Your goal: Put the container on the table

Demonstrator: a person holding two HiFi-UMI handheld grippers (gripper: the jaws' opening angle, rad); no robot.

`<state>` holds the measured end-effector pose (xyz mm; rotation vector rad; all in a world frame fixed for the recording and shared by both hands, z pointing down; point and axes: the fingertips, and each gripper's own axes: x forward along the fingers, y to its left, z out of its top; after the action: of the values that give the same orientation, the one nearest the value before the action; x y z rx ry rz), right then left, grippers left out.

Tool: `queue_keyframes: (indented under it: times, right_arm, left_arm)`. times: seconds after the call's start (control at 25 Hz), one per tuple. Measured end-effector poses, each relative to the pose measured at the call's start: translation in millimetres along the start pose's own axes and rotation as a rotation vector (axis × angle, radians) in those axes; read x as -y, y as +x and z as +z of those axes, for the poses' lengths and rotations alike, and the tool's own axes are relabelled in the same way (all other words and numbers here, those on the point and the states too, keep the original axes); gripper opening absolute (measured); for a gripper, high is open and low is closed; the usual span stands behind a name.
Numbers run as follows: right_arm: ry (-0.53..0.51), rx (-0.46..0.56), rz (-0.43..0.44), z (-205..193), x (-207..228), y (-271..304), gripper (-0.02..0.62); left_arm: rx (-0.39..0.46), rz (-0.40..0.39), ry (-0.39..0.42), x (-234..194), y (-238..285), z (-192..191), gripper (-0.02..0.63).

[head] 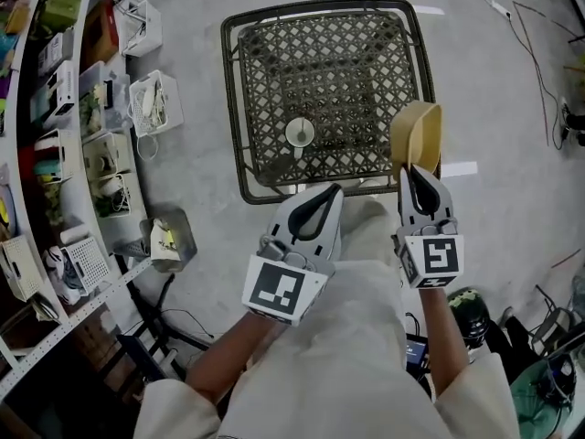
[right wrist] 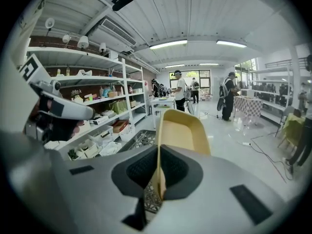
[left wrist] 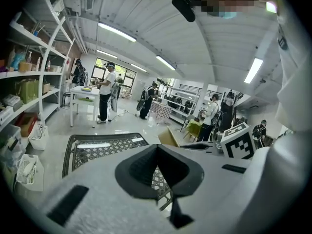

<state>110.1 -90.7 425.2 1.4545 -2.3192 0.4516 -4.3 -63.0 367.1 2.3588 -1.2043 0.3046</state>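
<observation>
A tan, shallow container [head: 417,135] hangs on its side over the right edge of the dark lattice-top table [head: 274,26]. My right gripper [head: 417,177] is shut on its near rim. In the right gripper view the container [right wrist: 183,130] stands up between the jaws, its wall pinched at the bottom. My left gripper [head: 318,207] is shut with nothing in it, held near the table's front edge. In the left gripper view the left gripper [left wrist: 157,168] has its jaws together over the table [left wrist: 97,152], and the container [left wrist: 168,138] shows to the right.
A small round white object [head: 300,133] lies on the table's middle. White shelving [head: 55,154] packed with boxes and baskets lines the left. Cables [head: 539,62] run over the floor at right. Several people stand far off in the room.
</observation>
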Motion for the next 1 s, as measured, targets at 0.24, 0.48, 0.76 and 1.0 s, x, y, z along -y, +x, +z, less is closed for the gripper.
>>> queue_keyframes:
  times: [0.24, 0.48, 0.76, 1.0]
  right_arm:
    - [-0.016, -0.059, 0.013, -33, 8, 31, 0.029]
    - [-0.040, -0.106, 0.015, -64, 14, 59, 0.029]
    - [-0.064, -0.163, 0.019, -103, 20, 86, 0.029]
    - [-0.082, -0.244, 0.002, -137, 24, 104, 0.029]
  left_arm:
    - [0.005, 0.014, -0.001, -5, 7, -2, 0.023]
    - [0.006, 0.032, 0.011, -7, 7, 0, 0.023]
    - [-0.001, 0.056, -0.008, -11, 4, -8, 0.023]
    - [-0.012, 0.056, -0.006, -11, 1, -8, 0.023]
